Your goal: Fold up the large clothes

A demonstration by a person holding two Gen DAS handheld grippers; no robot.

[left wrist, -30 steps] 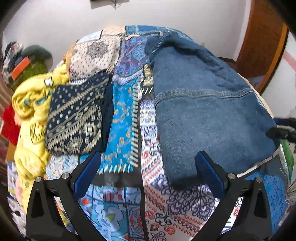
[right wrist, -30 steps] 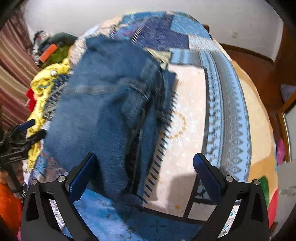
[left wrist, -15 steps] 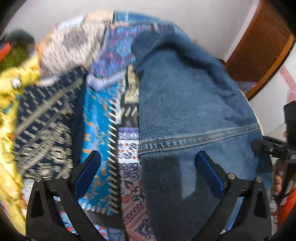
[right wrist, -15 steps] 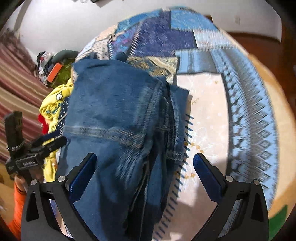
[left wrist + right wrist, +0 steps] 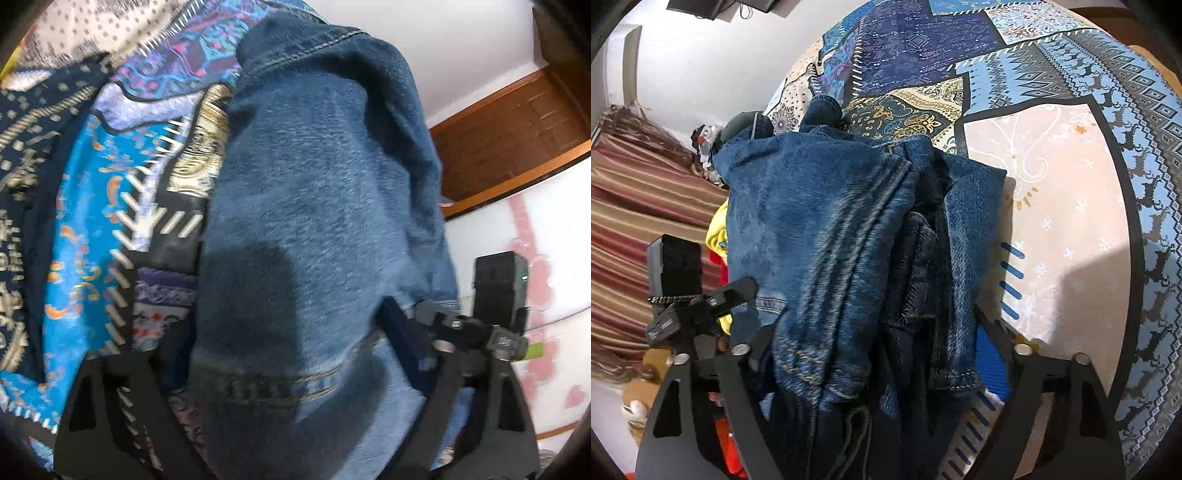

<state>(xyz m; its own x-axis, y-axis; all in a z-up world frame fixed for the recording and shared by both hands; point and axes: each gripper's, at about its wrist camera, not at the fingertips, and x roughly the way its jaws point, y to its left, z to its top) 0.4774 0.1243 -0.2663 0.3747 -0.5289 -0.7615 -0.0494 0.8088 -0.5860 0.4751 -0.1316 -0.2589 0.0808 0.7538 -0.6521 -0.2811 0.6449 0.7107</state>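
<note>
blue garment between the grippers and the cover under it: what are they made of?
Folded garment: looks like denim, a mid-blue washed matte twill with a faded nap; tan double topstitching on seams and hem shows in both views.
Bed cover: seems a thin printed woven sheet, cotton or a blend, matte; the patchwork motifs look printed, not sewn, though I can't tell for sure.

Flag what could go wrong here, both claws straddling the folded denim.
1. The denim is a thick stack with loose inner layers at its right edge; a claw may catch only some layers, and the fold could open.
2. The left claw could pinch the quilt along with the denim edge.
</note>
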